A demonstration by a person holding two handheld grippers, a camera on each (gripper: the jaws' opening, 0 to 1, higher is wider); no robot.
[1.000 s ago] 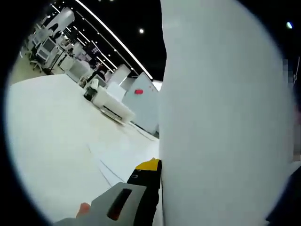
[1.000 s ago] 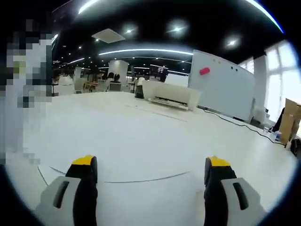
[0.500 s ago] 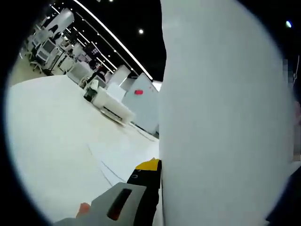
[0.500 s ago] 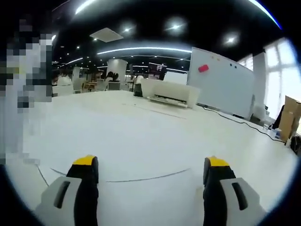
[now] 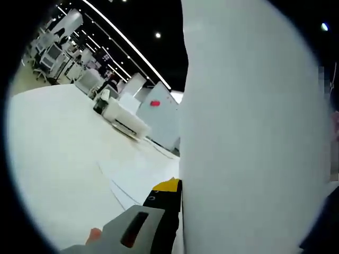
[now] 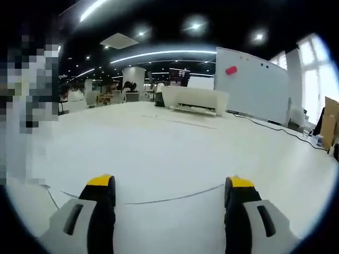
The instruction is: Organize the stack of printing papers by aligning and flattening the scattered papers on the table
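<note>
Left gripper pinches the upright papers at 3 o'clock; right gripper hangs over the worktop, jaws spread.

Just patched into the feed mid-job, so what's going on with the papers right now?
A person holds a two-jaw gripper in each hand over a large white table. The left gripper is clamped on a raised bundle of white printing paper, held upright and close to its camera. The right gripper hovers open above the table, jaws wide apart and holding nothing. A white printer sits at the table's far end, before a whiteboard.
</note>
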